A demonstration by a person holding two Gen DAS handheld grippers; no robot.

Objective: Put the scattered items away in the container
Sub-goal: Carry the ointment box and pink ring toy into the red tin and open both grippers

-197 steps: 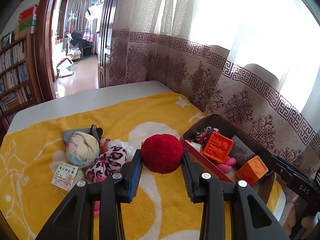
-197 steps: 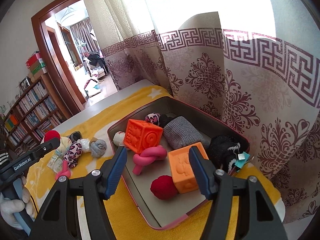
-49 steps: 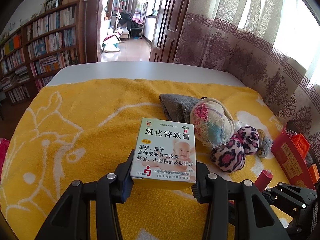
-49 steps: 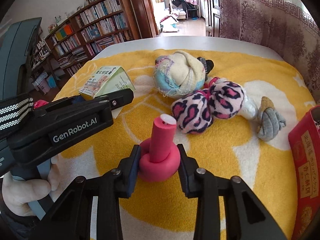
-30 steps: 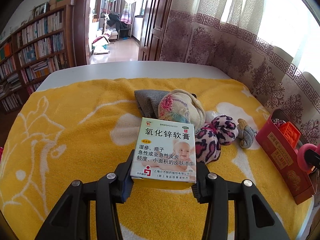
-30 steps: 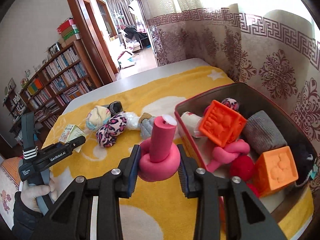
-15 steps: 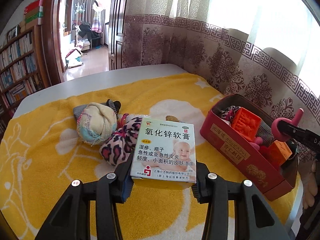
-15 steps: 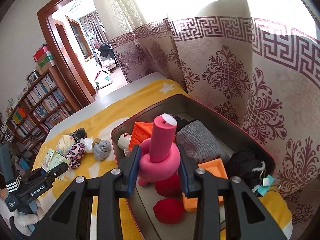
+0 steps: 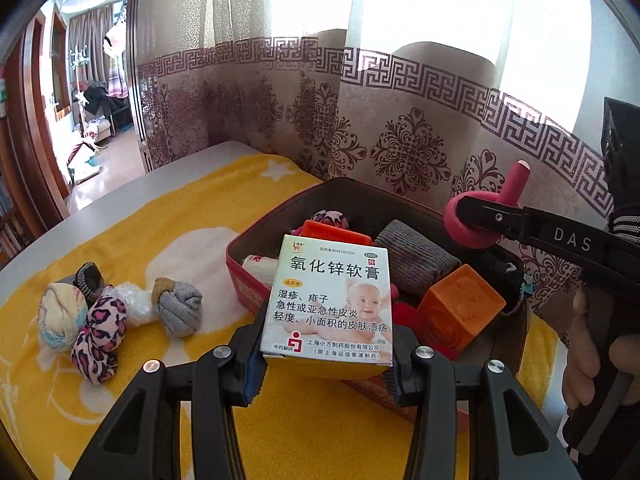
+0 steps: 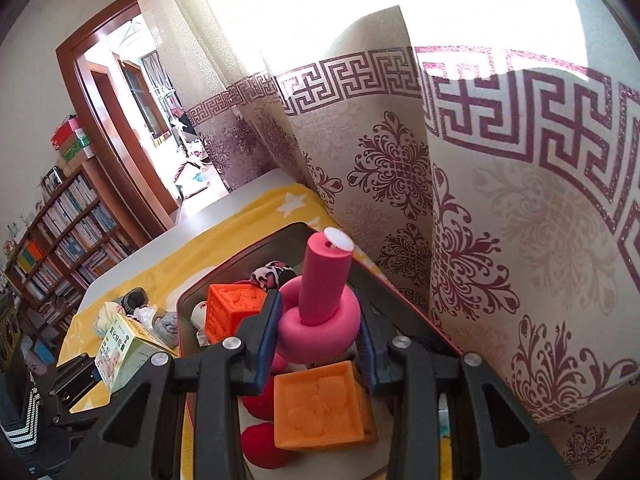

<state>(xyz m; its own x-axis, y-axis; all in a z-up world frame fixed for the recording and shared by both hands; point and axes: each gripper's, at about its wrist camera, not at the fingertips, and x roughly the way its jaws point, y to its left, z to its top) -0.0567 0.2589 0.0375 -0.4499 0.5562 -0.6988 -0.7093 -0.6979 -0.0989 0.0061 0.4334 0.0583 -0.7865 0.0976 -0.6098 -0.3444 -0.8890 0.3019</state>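
My left gripper is shut on a white ointment box with Chinese print and a baby's face, held at the near wall of the red container. My right gripper is shut on a pink knotted foam toy and holds it above the container; the toy also shows in the left wrist view. In the container lie orange cubes, a grey sock and red balls.
On the yellow towel left of the container lie a leopard-print sock ball, a pale sock ball, a grey knotted sock and a plastic-wrapped item. A patterned curtain hangs right behind the container.
Both grippers have moved toward the container with their loads. The pink toy is now over the container's middle, and the ointment box has come up to its near wall.
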